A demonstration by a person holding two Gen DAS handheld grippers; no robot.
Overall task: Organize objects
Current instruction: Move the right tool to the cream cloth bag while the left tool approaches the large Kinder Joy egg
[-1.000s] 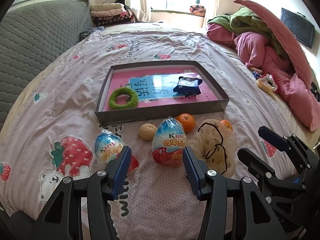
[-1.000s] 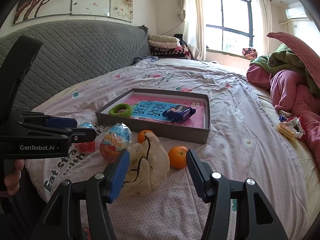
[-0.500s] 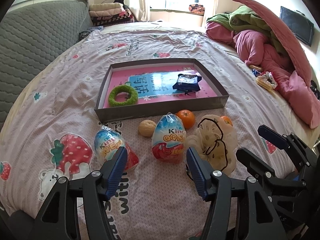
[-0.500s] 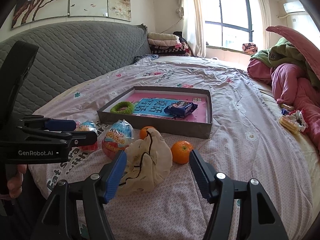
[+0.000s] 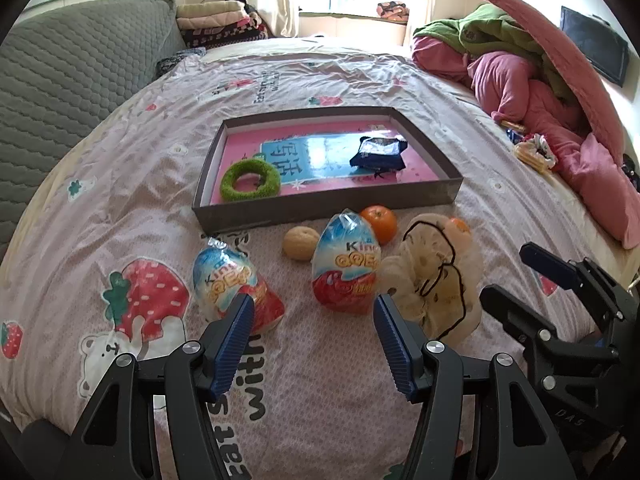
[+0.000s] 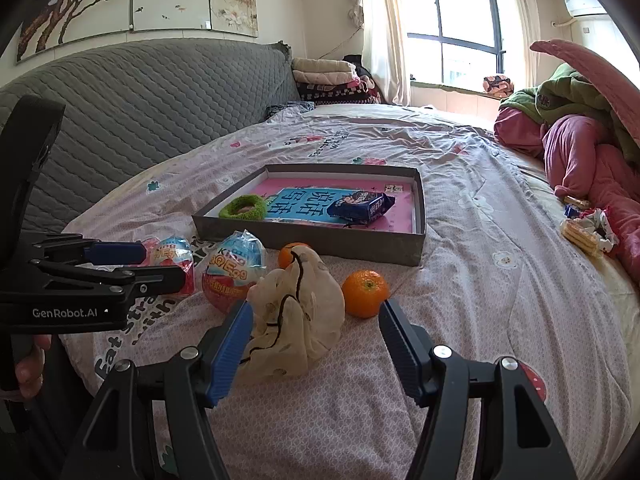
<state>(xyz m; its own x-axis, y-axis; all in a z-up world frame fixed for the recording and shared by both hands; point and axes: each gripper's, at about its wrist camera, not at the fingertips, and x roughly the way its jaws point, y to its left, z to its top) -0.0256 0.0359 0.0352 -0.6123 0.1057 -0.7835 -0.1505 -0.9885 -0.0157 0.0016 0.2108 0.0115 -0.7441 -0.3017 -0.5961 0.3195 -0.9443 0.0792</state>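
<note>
Left gripper [image 5: 314,338] hovers with jaws apart, empty; one egg [image 5: 346,264] lies just ahead, another egg [image 5: 234,284] by its left finger, and the tray [image 5: 320,208] beyond.

Right gripper [image 6: 314,338] also gapes empty; a bag [image 6: 298,312] touches its left finger, an orange [image 6: 365,293] just ahead.

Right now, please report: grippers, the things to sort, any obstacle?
Left gripper and right gripper open, empty. Eggs, oranges, cloth bag lie before the tray. Path to the tray unobstructed.
</note>
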